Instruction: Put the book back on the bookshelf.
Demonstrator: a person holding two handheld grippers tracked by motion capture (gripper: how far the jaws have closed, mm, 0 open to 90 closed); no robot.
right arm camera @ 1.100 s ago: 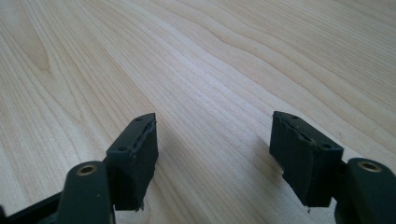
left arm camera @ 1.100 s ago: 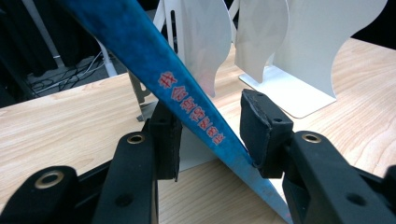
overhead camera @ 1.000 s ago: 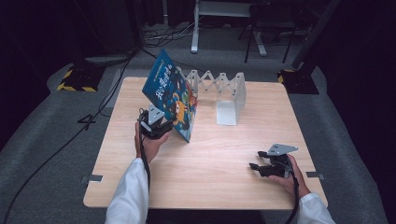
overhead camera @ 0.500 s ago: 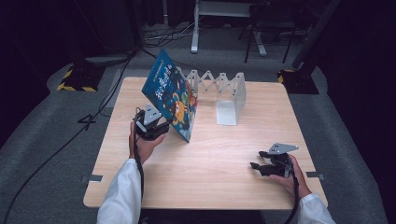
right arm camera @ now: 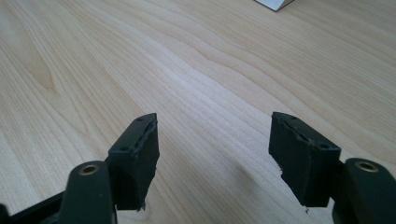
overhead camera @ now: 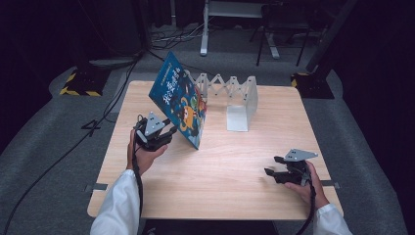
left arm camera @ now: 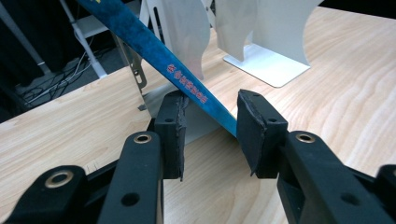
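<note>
Table (overhead camera: 230, 166): light wood, carries everything; both grippers sit over its near half.

Book (overhead camera: 180, 104): blue picture book, stood on its lower edge and tilted, top leaning away toward the far-left. It's directly ahead of the left gripper (overhead camera: 164, 136), which is at the book's near lower corner. In the left gripper view the book's blue edge (left arm camera: 187, 81) runs diagonally down from the upper left into the gap between the jaws. Jaws are apart with the edge between them; the left pad (left arm camera: 172, 128) looks to be touching or just beside the book, the right pad (left arm camera: 256, 133) stands clear of it. Not clamped as far as I can see.

Bookend rack (overhead camera: 234, 98): white accordion-type metal stand, beyond the book as seen from the left gripper and to its right. Its white plates (left arm camera: 261, 35) rise just behind the book's edge in the left gripper view; whether book and rack touch, can't tell.

Right gripper (overhead camera: 275, 172): well apart from book and rack, near the table's near-right corner, held low over bare wood. Jaws spread wide, nothing between them; the right gripper view has only wood grain (right arm camera: 210, 70) ahead of the pads.

Hands: the left hand (overhead camera: 142, 155) grips from below and behind the left gripper, the right hand (overhead camera: 307, 188) behind the right one; white sleeves on both.
</note>
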